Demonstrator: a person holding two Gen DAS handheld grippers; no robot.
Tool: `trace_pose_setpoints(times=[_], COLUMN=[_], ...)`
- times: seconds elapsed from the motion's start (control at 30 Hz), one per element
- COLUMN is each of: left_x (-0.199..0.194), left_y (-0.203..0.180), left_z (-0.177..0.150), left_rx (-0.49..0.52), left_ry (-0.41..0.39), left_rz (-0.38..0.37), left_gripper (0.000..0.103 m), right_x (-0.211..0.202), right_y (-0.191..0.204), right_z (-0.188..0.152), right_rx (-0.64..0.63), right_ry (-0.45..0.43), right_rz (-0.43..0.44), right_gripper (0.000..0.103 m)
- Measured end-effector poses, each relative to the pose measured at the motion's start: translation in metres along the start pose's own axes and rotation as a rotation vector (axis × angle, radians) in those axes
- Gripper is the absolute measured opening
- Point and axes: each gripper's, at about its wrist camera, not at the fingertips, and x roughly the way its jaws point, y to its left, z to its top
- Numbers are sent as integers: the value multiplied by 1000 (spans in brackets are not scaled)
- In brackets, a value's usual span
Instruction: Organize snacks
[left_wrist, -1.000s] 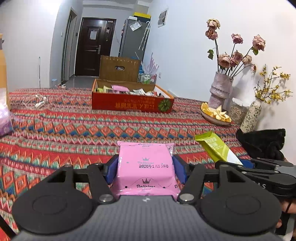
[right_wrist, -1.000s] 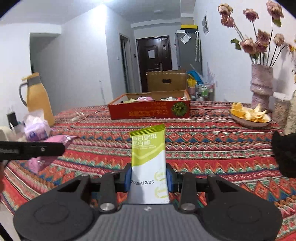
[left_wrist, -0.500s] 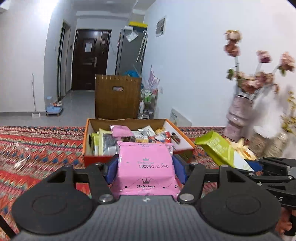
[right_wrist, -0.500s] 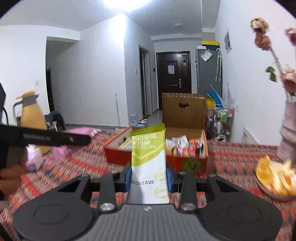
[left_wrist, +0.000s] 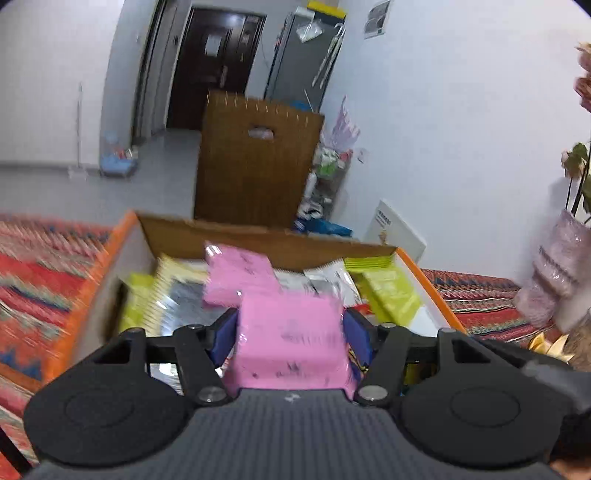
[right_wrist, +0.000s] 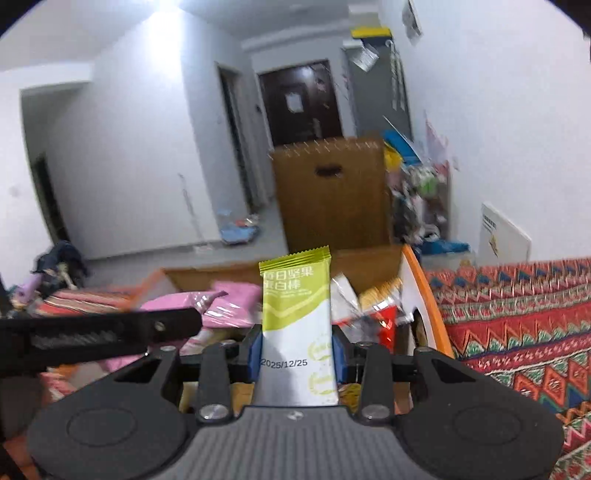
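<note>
Both tools tilt downward over the orange-rimmed cardboard box (left_wrist: 413, 266) on the patterned table (right_wrist: 517, 325). The left tool (left_wrist: 290, 328) has its jaws just easing apart, the pink snack pack (left_wrist: 291, 343) still between its blue pads, low centre of its frame. The right tool (right_wrist: 295, 350) clamps an upright green-and-white protein bar (right_wrist: 295, 332) at centre. Inside the box lie another pink pack (left_wrist: 236, 277), yellow-green packets (left_wrist: 391, 291) and silver wrappers (left_wrist: 184, 299).

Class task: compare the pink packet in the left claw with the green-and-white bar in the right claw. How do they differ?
The pink packet is wide and puffy; the green-and-white bar is narrow and flat. The bar's date print is sharp; the packet's print is blurred. Both sit between claw pads over the orange snack box.
</note>
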Motion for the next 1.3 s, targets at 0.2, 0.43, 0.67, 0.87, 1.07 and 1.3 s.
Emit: trace_pose_setpoints(times=[0.2, 0.43, 0.67, 0.87, 1.07, 1.3], left_x=[16, 0, -28, -76, -165, -285], left_y=[0, 1, 12, 5, -8, -24], left_z=[-16, -11, -24, -20, -31, -101], left_rx=[46, 84, 139, 194, 208, 253], left_ry=[9, -23, -32, -49, -141, -238], left_rz=[-15, 3, 78, 128, 142, 148], left_gripper=[83, 83, 83, 84, 99, 101], right_x=[25, 29, 12, -16, -112, -248], right_y=[-3, 3, 12, 20, 38, 55], right_z=[-22, -28, -37, -23, -6, -51], right_rx=[-81, -92, -62, -61, -135, -218], right_ry=[60, 81, 69, 74, -18, -107], right_rz=[-66, -62, -113, -107, -124, -139], right_gripper=[54, 65, 65, 67, 78, 89])
